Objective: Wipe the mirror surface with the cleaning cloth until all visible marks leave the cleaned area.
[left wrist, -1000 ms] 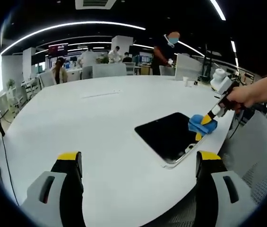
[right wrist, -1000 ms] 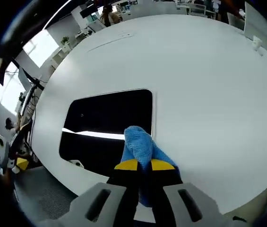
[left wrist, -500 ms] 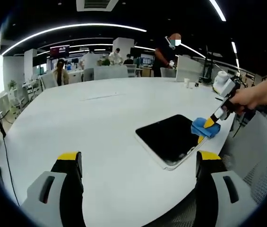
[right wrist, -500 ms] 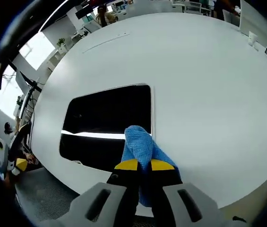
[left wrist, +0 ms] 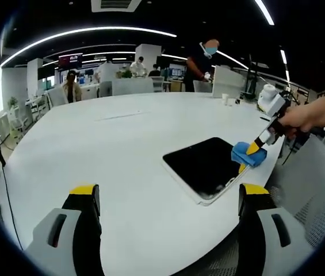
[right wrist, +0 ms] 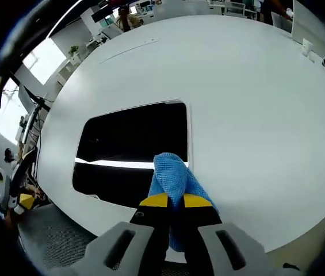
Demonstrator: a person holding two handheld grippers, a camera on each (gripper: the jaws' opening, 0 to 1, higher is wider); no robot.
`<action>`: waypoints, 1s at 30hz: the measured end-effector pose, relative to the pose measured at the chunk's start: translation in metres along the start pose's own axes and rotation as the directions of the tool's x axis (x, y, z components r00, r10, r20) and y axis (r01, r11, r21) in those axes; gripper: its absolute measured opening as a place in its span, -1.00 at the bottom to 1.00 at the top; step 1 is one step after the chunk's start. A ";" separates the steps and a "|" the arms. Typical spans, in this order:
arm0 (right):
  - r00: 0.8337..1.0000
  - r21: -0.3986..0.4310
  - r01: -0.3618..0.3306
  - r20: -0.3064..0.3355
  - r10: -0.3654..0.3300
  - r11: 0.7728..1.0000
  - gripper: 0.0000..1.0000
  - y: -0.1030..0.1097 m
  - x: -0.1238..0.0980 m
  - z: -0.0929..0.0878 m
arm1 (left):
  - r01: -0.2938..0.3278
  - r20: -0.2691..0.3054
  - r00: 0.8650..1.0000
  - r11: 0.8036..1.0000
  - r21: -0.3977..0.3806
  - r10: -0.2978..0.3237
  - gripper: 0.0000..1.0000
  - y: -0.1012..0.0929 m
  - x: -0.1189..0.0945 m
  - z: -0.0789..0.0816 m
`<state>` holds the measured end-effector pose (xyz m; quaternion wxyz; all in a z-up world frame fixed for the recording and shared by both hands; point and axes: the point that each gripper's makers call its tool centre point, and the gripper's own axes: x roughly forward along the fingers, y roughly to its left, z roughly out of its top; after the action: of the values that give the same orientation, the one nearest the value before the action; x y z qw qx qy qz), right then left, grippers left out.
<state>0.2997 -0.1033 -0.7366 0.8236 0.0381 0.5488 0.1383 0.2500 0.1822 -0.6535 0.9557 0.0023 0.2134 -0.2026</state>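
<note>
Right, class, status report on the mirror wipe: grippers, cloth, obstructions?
Right gripper shut on blue cloth, at mirror edge. Left gripper open, holding nothing, back from mirror. No obstruction on the white table.

the blue cloth [right wrist: 172, 179] covers the mirror's [right wrist: 127, 149] near right corner, and its lower end is tucked out of sight between the jaws. any marks on the glass are too faint to tell.

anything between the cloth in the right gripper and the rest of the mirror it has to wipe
Nothing visible. The right gripper is shut on the blue cloth, which sits at the mirror's edge. The dark glass beyond it lies bare, and the white table around it holds nothing nearby.
</note>
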 end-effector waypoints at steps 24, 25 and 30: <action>0.998 -0.081 -0.048 -0.042 0.045 0.996 -0.98 0.065 0.012 -0.004 | 0.007 -0.015 1.000 1.000 0.009 -0.007 0.98 -0.001 0.001 -0.002; 0.998 -0.083 -0.054 -0.042 0.051 0.995 -0.97 0.068 0.013 -0.004 | 0.006 -0.014 1.000 1.000 0.009 -0.006 0.98 -0.001 0.001 -0.002; 0.998 -0.117 -0.063 -0.026 0.061 0.991 -0.97 0.079 0.018 -0.003 | 0.004 -0.008 1.000 1.000 0.015 -0.004 0.98 -0.001 0.001 -0.001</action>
<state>0.2883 -0.0230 -0.7368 0.8136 0.0048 0.5473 0.1963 0.2501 0.1813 -0.6547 0.9544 0.0100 0.2156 -0.2060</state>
